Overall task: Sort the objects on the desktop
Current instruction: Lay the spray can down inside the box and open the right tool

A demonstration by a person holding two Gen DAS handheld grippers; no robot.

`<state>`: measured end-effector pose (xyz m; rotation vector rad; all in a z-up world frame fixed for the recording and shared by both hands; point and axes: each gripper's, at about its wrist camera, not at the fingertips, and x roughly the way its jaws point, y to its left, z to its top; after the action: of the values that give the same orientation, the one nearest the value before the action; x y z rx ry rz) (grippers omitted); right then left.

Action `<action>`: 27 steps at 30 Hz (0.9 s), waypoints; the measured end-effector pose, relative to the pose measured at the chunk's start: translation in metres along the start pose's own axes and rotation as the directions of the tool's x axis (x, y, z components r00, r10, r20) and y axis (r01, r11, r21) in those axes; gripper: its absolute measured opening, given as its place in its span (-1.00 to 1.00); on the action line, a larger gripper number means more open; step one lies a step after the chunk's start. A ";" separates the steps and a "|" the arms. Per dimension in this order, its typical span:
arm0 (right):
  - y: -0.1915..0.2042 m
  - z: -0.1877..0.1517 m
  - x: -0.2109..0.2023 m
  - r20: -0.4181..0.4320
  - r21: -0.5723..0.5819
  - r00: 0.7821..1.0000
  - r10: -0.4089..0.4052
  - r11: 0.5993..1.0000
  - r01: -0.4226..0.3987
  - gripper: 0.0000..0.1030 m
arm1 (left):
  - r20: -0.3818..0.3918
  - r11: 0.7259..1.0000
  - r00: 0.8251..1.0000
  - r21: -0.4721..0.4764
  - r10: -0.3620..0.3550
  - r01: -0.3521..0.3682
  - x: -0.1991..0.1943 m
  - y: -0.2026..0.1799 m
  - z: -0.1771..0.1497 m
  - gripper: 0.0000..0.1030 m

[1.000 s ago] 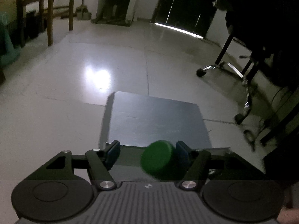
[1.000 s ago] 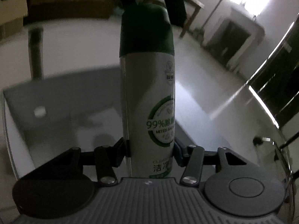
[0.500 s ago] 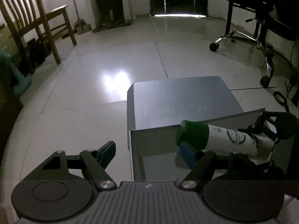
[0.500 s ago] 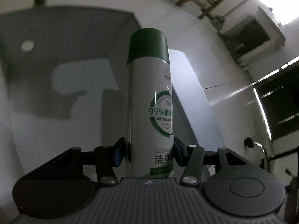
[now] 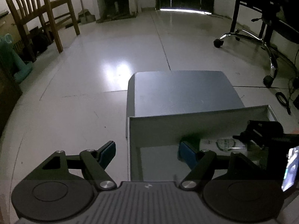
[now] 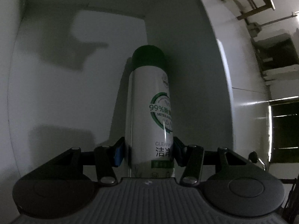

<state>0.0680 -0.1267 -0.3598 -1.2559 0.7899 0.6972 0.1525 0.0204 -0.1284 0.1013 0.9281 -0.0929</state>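
The green-capped spray can [image 6: 151, 112] lies inside the white box [image 6: 46, 93], pinched near its base by the right gripper [image 6: 148, 152]. The left gripper [image 5: 146, 151], spread and empty, straddles the box's left wall; the grey lid [image 5: 185, 91] lies ahead of it.

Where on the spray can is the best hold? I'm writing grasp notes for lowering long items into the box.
Grip the lower body of the spray can, as the right gripper does now: coming from the base end along its length, pads on opposite sides. The round, straight wall suits parallel fingers, and the green cap leads into the white box.
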 end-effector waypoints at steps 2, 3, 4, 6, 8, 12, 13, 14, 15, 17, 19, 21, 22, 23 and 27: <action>0.002 -0.002 0.005 -0.005 -0.003 1.000 0.002 1.000 -0.002 0.06 | -0.005 1.000 1.000 0.002 -0.002 0.002 0.001 -0.001 -0.003 0.44; 0.003 -0.003 0.007 -0.008 -0.001 1.000 0.005 1.000 -0.005 0.06 | -0.009 1.000 1.000 0.003 -0.002 0.002 0.002 -0.002 -0.005 0.44; 0.003 -0.003 0.008 -0.015 -0.003 1.000 0.007 1.000 -0.007 0.06 | -0.013 1.000 1.000 0.004 -0.002 0.002 0.004 -0.003 -0.006 0.44; 0.003 -0.005 0.013 -0.030 -0.001 0.999 0.012 1.000 -0.012 0.06 | -0.019 1.000 1.000 0.005 -0.003 0.003 0.005 -0.004 -0.010 0.44; 0.002 -0.008 0.017 -0.047 0.005 0.999 0.019 1.000 -0.019 0.06 | -0.022 1.000 1.000 0.004 -0.007 0.007 0.006 -0.007 -0.014 0.44; 0.004 -0.016 0.028 -0.086 0.031 0.996 0.033 0.999 -0.030 0.06 | -0.027 1.000 1.000 0.003 -0.014 0.014 0.007 -0.011 -0.019 0.44; 0.005 -0.019 0.031 -0.099 0.038 0.995 0.034 0.999 -0.031 0.06 | -0.028 1.000 1.000 0.005 -0.014 0.014 0.007 -0.013 -0.020 0.44; 0.006 -0.021 0.035 -0.111 0.044 0.993 0.036 0.999 -0.032 0.06 | -0.030 1.000 0.999 0.008 -0.015 0.015 0.008 -0.014 -0.021 0.44; 0.005 -0.024 0.036 -0.118 0.051 0.992 0.044 0.998 -0.038 0.06 | -0.031 1.000 0.999 0.010 -0.016 0.016 0.008 -0.016 -0.022 0.44; 0.006 -0.029 0.042 -0.137 0.056 0.989 0.052 0.997 -0.044 0.06 | -0.029 1.000 0.999 0.018 -0.020 0.020 0.008 -0.020 -0.026 0.47; 0.006 -0.034 0.046 -0.156 0.061 0.986 0.060 0.997 -0.051 0.06 | -0.034 0.999 0.999 0.033 -0.010 0.011 0.009 -0.025 -0.031 0.49; 0.007 -0.038 0.050 -0.170 0.068 0.983 0.068 0.996 -0.057 0.06 | -0.040 0.999 0.999 0.045 -0.008 0.010 0.010 -0.030 -0.034 0.49; 0.007 -0.040 0.052 -0.176 0.072 0.982 0.070 0.996 -0.059 0.07 | -0.040 0.999 0.999 0.047 -0.012 0.014 0.009 -0.032 -0.035 0.49; 0.008 -0.042 0.054 -0.181 0.076 0.981 0.073 0.995 -0.060 0.07 | -0.040 0.999 0.999 0.049 -0.016 0.018 0.009 -0.033 -0.037 0.49; 0.007 -0.050 0.057 -0.191 0.071 0.979 0.075 0.996 -0.062 0.07 | -0.039 0.998 0.999 0.057 -0.026 0.028 0.007 -0.039 -0.040 0.49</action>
<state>0.0876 -0.1729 -0.4173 -1.2545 1.0117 0.6055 0.1202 -0.0136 -0.1597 0.1440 0.9650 -0.1428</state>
